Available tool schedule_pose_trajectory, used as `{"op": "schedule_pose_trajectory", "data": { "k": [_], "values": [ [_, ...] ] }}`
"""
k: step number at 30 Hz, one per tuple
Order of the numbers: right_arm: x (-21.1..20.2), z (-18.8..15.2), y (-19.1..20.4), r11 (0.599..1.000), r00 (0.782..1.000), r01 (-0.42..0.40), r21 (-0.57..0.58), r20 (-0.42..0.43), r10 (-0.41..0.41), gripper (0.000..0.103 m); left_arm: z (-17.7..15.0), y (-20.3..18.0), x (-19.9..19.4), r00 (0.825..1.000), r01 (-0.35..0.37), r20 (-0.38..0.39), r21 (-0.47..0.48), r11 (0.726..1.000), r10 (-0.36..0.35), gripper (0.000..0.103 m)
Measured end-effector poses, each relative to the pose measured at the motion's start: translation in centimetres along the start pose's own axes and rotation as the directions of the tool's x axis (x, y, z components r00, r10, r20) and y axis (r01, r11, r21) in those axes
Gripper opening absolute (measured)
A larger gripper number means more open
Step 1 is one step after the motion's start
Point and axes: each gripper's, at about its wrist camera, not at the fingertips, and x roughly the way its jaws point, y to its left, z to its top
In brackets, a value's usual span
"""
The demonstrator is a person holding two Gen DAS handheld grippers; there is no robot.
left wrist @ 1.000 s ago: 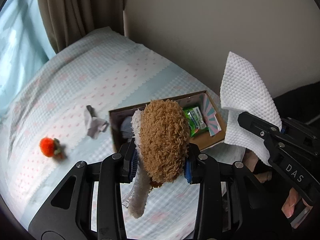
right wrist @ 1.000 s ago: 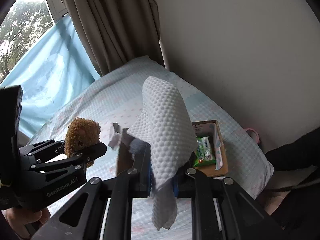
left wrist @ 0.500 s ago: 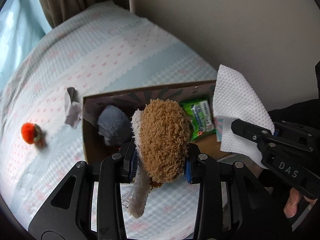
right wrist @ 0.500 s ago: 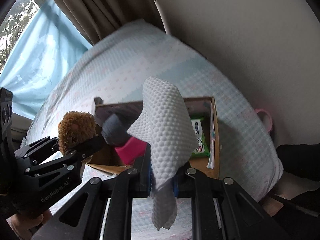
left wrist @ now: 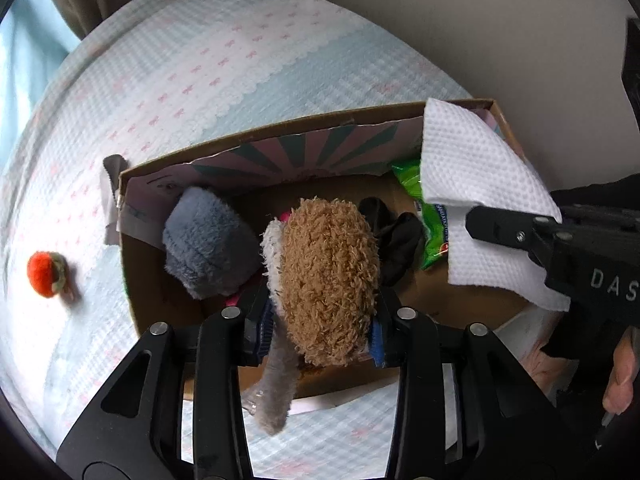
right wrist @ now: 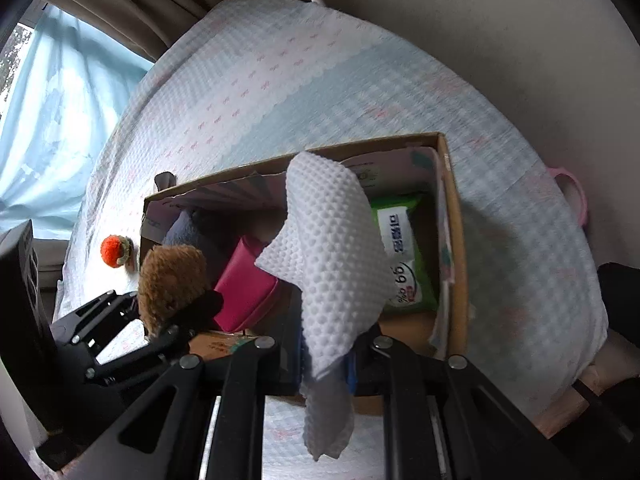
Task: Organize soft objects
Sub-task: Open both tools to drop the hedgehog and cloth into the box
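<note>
The left tongs [left wrist: 320,328] are opening around the brown plush toy [left wrist: 330,280], which sits between their pads above the cardboard box [left wrist: 280,130] on the bed [left wrist: 200,52]. At 3 o'clock, the right tongs [right wrist: 326,356] pinch a white paper towel [right wrist: 336,256] tight over the same box.

A bed [right wrist: 360,80] fills most of the view, covered in a pale blue and white quilted spread with small pink bows and scalloped bands. A plain off-white wall [left wrist: 460,12] runs along its far side. Brown curtains [right wrist: 120,4] hang beside a daylit window with a light-blue sheer [right wrist: 52,112]
</note>
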Motion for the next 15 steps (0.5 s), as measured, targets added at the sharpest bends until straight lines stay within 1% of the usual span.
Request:
{"op": "schedule_pose_trajectory", "data": {
  "k": [1, 2, 3, 4, 5, 6, 8, 11, 15],
  "values": [
    [0.3, 0.2, 0.1, 1.000, 1.000, -0.009, 0.002, -0.008, 0.009, 0.015, 0.0, -0.1, 0.1, 1.000, -0.011, -0.010, 0.016, 1.000, 0.012, 0.065],
    [0.5, 0.4, 0.1, 1.000, 1.000, -0.015, 0.006, -0.020, 0.015, 0.016, 0.0, -0.3, -0.3, 0.999, -0.031, -0.015, 0.027, 0.999, 0.032, 0.083],
    [0.7, 0.5, 0.2, 1.000, 0.999, -0.018, 0.012, -0.030, 0.018, 0.027, -0.1, -0.4, -0.3, 0.997, -0.075, -0.017, 0.048, 0.996, 0.076, 0.102],
    [0.8, 0.7, 0.2, 1.000, 0.999, -0.019, 0.024, -0.035, 0.020, 0.041, -0.2, -0.4, -0.6, 0.996, -0.085, -0.005, 0.055, 0.995, 0.085, 0.103],
    [0.9, 0.8, 0.1, 0.999, 0.999, -0.022, 0.032, -0.035, 0.023, 0.081, -0.3, -0.4, -0.8, 0.996, -0.084, 0.001, 0.063, 0.995, 0.084, 0.103],
    [0.9, 0.8, 0.0, 0.998, 0.999, -0.033, 0.047, -0.023, 0.034, 0.103, -0.5, -0.2, -0.8, 0.996, -0.083, -0.008, 0.064, 0.995, 0.083, 0.103],
    [0.9, 0.7, 0.0, 0.997, 0.999, -0.050, 0.060, -0.005, 0.051, 0.103, -0.7, 0.0, -1.0, 0.996, -0.088, -0.016, 0.060, 0.994, 0.089, 0.103],
    [1.3, 0.4, 0.4, 0.998, 0.999, -0.035, 0.047, -0.016, 0.036, 0.103, -0.9, 0.6, -1.3, 0.996, -0.082, -0.023, 0.045, 0.996, 0.083, 0.103],
    [1.0, 0.4, 1.2, 0.999, 0.999, -0.033, 0.036, -0.008, 0.033, 0.103, -1.2, 1.1, -2.1, 0.996, -0.081, -0.018, 0.040, 0.996, 0.082, 0.103]
  ]
}}
